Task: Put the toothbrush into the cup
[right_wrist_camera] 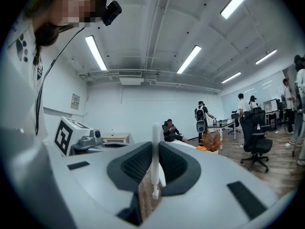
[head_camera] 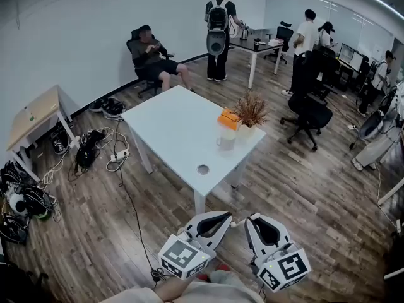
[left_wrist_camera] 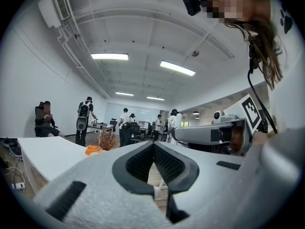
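Note:
A translucent white cup (head_camera: 226, 137) stands on the white table (head_camera: 170, 128), near its right edge. I hold both grippers low, close to my body and well short of the table. My right gripper (right_wrist_camera: 156, 147) is shut on a white toothbrush (right_wrist_camera: 156, 168), which stands upright between its black pads. In the head view the right gripper (head_camera: 251, 221) shows at bottom centre, and the toothbrush is too small to make out there. My left gripper (left_wrist_camera: 153, 145) is shut with nothing seen between its pads. It lies beside the right one (head_camera: 226, 216).
An orange object (head_camera: 230, 118) and a dried plant (head_camera: 251, 109) stand right behind the cup. A small round thing (head_camera: 202, 168) lies near the table's front corner. Cables and bags litter the floor at left (head_camera: 95, 150). Several people and office chairs (head_camera: 309, 115) are further back.

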The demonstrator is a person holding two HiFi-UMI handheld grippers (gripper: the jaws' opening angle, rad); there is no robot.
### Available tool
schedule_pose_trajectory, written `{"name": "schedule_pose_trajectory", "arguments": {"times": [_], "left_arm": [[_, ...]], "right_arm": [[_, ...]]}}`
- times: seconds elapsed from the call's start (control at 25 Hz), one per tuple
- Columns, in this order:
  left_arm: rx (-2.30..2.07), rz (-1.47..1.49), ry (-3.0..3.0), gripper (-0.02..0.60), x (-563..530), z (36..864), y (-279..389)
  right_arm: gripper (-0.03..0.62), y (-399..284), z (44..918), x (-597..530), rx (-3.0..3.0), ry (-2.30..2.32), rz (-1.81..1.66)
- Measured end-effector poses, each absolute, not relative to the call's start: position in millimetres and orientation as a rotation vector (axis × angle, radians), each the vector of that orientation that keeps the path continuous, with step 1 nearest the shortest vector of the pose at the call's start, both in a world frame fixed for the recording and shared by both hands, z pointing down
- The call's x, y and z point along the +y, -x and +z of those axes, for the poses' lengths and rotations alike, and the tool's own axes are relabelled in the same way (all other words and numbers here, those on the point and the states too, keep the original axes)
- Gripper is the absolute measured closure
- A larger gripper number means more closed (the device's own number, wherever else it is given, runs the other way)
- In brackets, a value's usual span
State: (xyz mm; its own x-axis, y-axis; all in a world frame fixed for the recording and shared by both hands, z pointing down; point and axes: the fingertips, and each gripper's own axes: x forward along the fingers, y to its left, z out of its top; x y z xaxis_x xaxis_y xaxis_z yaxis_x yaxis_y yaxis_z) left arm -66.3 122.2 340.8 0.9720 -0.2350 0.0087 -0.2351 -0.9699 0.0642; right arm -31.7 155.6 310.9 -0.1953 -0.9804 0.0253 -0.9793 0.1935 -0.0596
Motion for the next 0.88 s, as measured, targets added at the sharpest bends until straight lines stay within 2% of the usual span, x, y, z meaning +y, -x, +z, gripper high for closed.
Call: {"name": "schedule_pose_trajectory", "arguments": {"times": [0.88], "left_arm": [[-0.493,0.038,-2.991,0.575,81,362,-22]], "right_arm": [[0.539,-68,332,120,2.491,1.926,-0.168]]}}
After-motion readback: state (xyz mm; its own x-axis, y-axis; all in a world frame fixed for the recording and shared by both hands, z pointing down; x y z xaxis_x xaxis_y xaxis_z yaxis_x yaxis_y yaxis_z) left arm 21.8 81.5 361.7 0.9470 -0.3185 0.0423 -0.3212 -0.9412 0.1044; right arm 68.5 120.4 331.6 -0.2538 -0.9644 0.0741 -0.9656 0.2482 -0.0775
